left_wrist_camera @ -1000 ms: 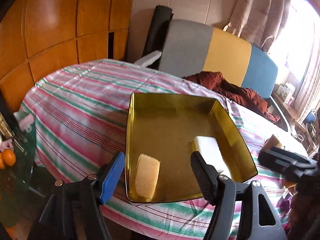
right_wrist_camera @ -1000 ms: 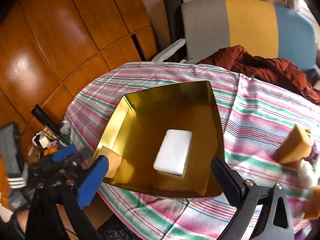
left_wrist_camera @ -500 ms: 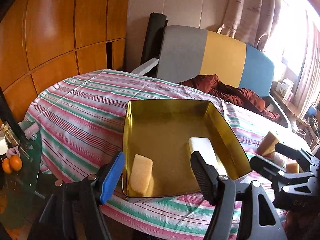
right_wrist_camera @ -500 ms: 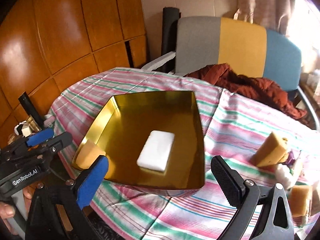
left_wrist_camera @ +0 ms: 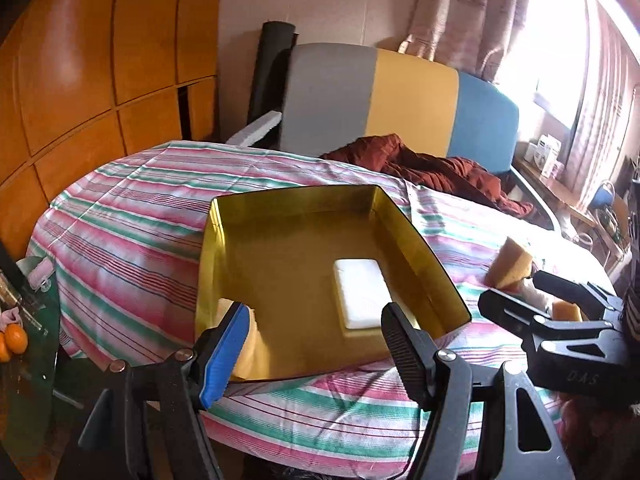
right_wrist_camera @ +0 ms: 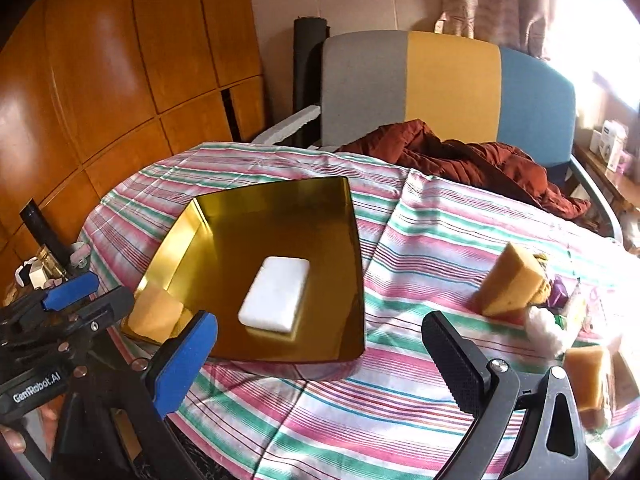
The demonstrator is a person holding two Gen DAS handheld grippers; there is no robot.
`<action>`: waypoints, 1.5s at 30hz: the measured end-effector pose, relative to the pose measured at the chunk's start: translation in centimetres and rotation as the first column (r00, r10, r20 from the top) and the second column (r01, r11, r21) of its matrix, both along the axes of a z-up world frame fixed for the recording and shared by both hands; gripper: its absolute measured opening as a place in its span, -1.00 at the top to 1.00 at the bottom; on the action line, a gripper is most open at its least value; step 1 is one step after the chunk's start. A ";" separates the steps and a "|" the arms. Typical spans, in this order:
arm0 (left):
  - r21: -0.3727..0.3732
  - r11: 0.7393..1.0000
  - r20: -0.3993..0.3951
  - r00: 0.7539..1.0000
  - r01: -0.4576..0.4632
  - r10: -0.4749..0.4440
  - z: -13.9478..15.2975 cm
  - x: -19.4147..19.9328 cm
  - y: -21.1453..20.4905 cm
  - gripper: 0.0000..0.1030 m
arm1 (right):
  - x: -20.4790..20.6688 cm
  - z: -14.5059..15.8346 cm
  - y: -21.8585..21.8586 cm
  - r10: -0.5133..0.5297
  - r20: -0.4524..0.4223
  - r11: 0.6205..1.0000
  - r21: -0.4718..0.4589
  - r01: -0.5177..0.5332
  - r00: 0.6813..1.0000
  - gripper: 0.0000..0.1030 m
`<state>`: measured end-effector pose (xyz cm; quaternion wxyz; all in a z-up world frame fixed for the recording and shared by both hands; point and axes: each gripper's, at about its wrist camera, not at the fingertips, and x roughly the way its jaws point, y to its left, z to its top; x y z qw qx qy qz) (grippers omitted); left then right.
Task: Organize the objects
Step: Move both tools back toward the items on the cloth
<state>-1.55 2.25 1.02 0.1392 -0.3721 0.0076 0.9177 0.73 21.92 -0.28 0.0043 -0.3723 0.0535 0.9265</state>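
A gold metal tray [left_wrist_camera: 304, 204] [right_wrist_camera: 276, 196] sits on the striped tablecloth. In it lie a white foam block [left_wrist_camera: 362, 298] [right_wrist_camera: 276, 296] and a yellow sponge [left_wrist_camera: 246, 344] [right_wrist_camera: 158, 314] in the near left corner. A yellow sponge wedge [right_wrist_camera: 510, 284] [left_wrist_camera: 512, 266] stands on the cloth right of the tray, with a smaller orange sponge [right_wrist_camera: 588, 376] nearer. My left gripper [left_wrist_camera: 312, 344] is open and empty before the tray's near edge. My right gripper [right_wrist_camera: 320, 356] is open and empty, right of the tray.
A white cotton ball [right_wrist_camera: 542, 326] and small purple and yellow bits [right_wrist_camera: 558, 296] lie by the wedge. A red-brown cloth [right_wrist_camera: 472, 156] lies at the table's far side before a grey, yellow and blue chair [right_wrist_camera: 448, 88]. Oranges [left_wrist_camera: 14, 338] sit on a glass side table at left.
Both grippers have pulled back and up from the tray, so the tray sits farther away. The right gripper has swung right, bringing the sponge wedge and the smaller sponge into view.
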 end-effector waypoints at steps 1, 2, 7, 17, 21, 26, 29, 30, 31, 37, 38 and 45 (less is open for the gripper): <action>-0.001 1.000 0.003 1.000 0.005 -0.005 0.0 0.0 0.2 -0.35 | 0.1 -0.1 0.2 -0.004 0.001 1.000 -0.001 0.004 1.000 -0.99; -0.003 1.000 0.005 1.000 0.010 -0.010 -0.1 0.0 0.4 -0.35 | 0.2 -0.1 0.4 -0.009 0.001 1.000 -0.003 0.009 1.000 -0.99; 0.003 0.998 0.016 0.998 0.060 -0.060 -0.2 0.3 1.4 -0.35 | 0.6 -0.5 1.2 -0.027 0.012 1.000 -0.003 0.027 1.000 -0.99; 0.027 0.978 0.045 0.977 0.208 -0.209 -0.6 0.9 5.1 -0.35 | 3.3 -0.8 7.2 -0.141 0.068 0.990 -0.010 0.142 0.988 -0.99; 0.034 0.958 0.055 0.957 0.284 -0.286 -0.6 0.9 7.0 -0.35 | 5.7 -0.6 11.6 -0.219 0.106 0.975 -0.015 0.221 0.970 -0.99; 0.053 0.906 0.132 0.896 0.421 -0.424 -1.8 0.8 11.0 -0.35 | 9.6 0.3 17.9 -0.341 0.156 0.940 0.025 0.341 0.927 -0.99; 0.035 0.866 0.160 0.852 0.499 -0.498 -2.8 1.3 13.9 -0.35 | 12.3 1.0 21.8 -0.424 0.179 0.905 0.040 0.424 0.888 -0.99; 0.028 0.845 0.165 0.832 0.533 -0.530 -3.1 1.6 14.9 -0.35 | 13.2 1.2 22.8 -0.446 0.185 0.894 0.042 0.446 0.876 -0.99; 0.023 0.816 0.173 0.802 0.577 -0.572 -3.4 2.1 16.1 -0.35 | 14.0 1.3 23.6 -0.468 0.190 0.883 0.047 0.468 0.863 -0.99; -0.003 0.628 0.207 0.615 0.778 -0.761 -5.2 5.5 23.6 -0.39 | 18.6 1.4 27.5 -0.576 0.190 0.814 0.041 0.579 0.795 -0.99; -0.004 0.607 0.217 0.593 0.795 -0.775 -5.5 6.0 24.6 -0.39 | 18.8 1.3 27.7 -0.583 0.190 0.809 0.037 0.587 0.790 -0.99; 0.241 0.621 0.435 0.490 0.746 -0.756 -8.6 6.6 31.2 -0.37 | 19.6 0.5 28.5 -0.594 0.201 0.798 0.030 0.602 0.779 -0.99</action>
